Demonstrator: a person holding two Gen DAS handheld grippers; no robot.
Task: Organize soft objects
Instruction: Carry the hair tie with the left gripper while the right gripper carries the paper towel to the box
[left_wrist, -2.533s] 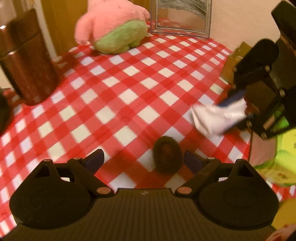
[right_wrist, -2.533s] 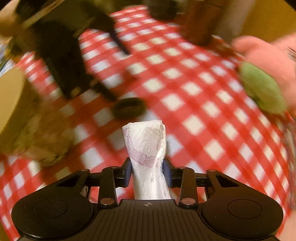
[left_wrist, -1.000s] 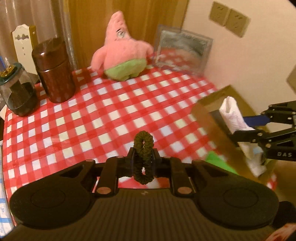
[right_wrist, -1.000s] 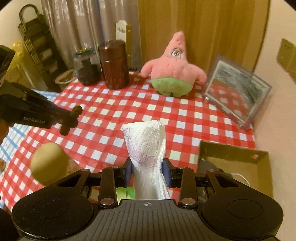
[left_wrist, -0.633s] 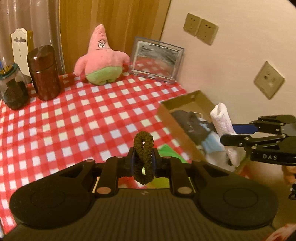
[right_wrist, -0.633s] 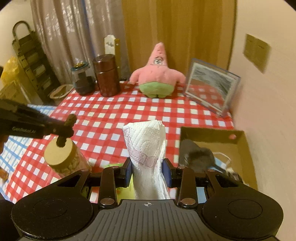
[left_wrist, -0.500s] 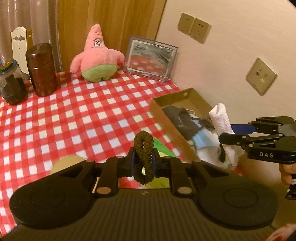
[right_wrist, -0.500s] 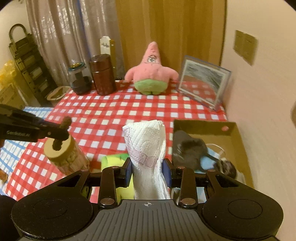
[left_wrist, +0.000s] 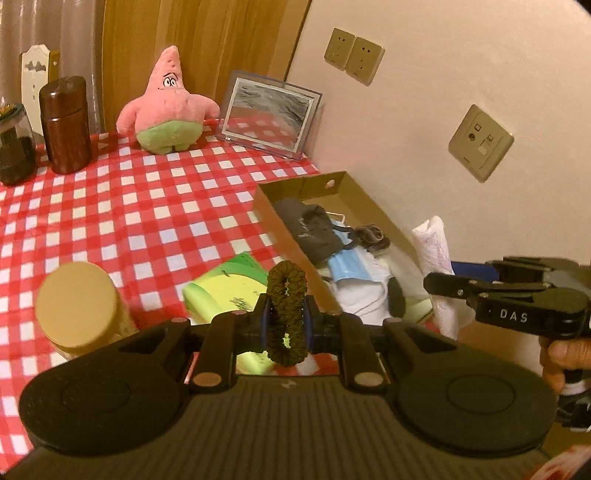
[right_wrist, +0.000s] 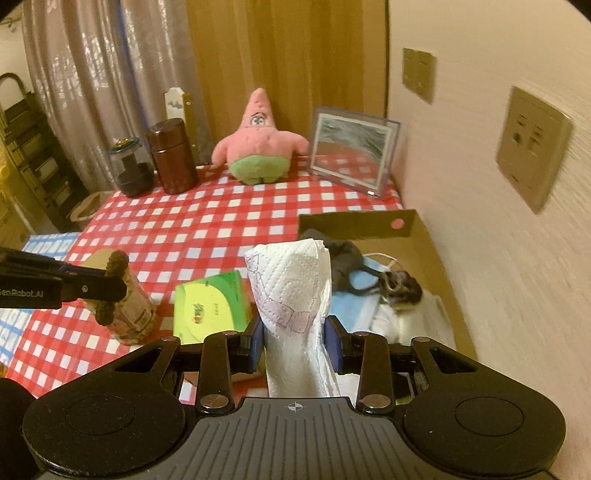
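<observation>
Change: both loads are now lifted off the surface (left_wrist: 147, 206) toward the box (left_wrist: 373, 206).
Left tool (left_wrist: 286, 325): clamped on scrunchie (left_wrist: 287, 295).
Right tool (right_wrist: 293, 343): clamped on tissue (right_wrist: 291, 280).

1. Your left wrist camera rides high above the near edge of the checkered table (left_wrist: 155, 206), facing far and slightly right, toward the wall.
2. Your right wrist camera hangs near the cardboard box (right_wrist: 424, 236), facing the far curtain.
3. Both views share the box (left_wrist: 354, 192), the plush star (left_wrist: 166, 107) (right_wrist: 258, 147) and each other's gripper.
</observation>
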